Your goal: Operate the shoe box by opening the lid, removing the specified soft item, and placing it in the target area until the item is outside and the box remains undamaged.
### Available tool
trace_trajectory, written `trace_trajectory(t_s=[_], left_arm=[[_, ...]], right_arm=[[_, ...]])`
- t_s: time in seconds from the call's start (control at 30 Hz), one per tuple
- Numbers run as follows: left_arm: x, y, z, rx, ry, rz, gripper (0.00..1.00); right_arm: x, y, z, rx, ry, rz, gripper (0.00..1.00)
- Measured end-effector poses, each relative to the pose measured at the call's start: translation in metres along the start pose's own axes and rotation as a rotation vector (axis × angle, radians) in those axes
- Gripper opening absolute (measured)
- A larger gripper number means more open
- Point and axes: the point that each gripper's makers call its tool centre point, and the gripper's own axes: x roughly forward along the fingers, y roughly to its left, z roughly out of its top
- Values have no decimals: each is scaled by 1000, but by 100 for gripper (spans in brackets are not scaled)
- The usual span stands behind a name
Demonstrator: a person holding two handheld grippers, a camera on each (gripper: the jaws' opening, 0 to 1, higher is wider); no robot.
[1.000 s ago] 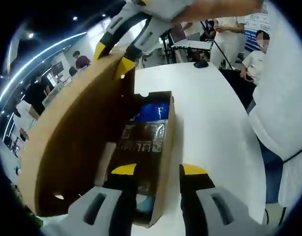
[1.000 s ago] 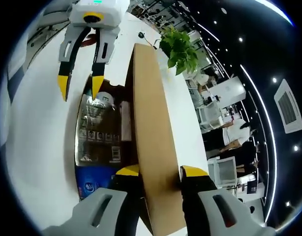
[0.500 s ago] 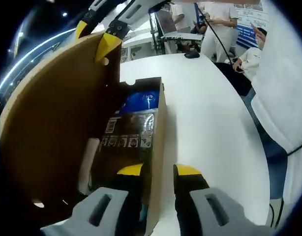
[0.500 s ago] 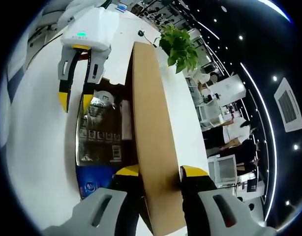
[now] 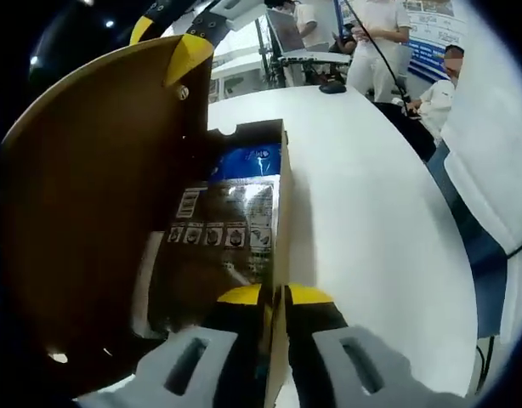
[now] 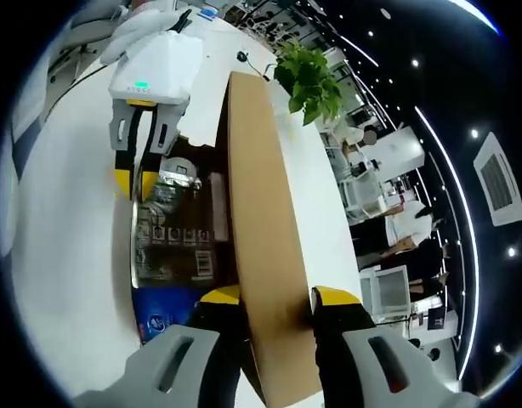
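Note:
A brown cardboard shoe box stands open on the white table point(image 5: 371, 212). Its lid point(image 5: 91, 195) is raised on the left. My left gripper point(image 5: 274, 297) is shut on the top edge of the box's side wall point(image 5: 282, 187). Inside lie a shiny brown labelled packet point(image 5: 218, 229) and, beyond it, a blue packet point(image 5: 248, 160). My right gripper point(image 5: 169, 41) pinches the lid's far edge. In the right gripper view, that gripper point(image 6: 274, 297) is shut on the lid point(image 6: 261, 212). The left gripper point(image 6: 133, 183) clamps the far wall above the brown packet point(image 6: 172, 238) and the blue packet point(image 6: 163, 314).
A person in white point(image 5: 499, 153) stands close at the table's right edge, and others stand behind the far end. A small black object point(image 5: 333, 87) lies on the far part of the table. A green plant point(image 6: 310, 76) stands beyond the lid.
My left gripper has come down over the box's side wall and its jaws have narrowed from open to shut on it. The right gripper keeps hold of the raised lid.

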Motion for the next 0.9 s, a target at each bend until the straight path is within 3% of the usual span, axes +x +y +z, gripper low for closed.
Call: trace_trajectory(t_s=[0.17, 0.27, 0.9], left_arm=[[-1, -2, 1, 52, 25, 8, 7], [0, -7, 6, 47, 19, -10, 6], [3, -5, 1, 57, 39, -10, 3]], right_arm=[[0, 0, 0, -11, 1, -1, 29], [0, 0, -1, -8, 0, -3, 29], [-1, 0, 2, -9, -5, -4, 29]])
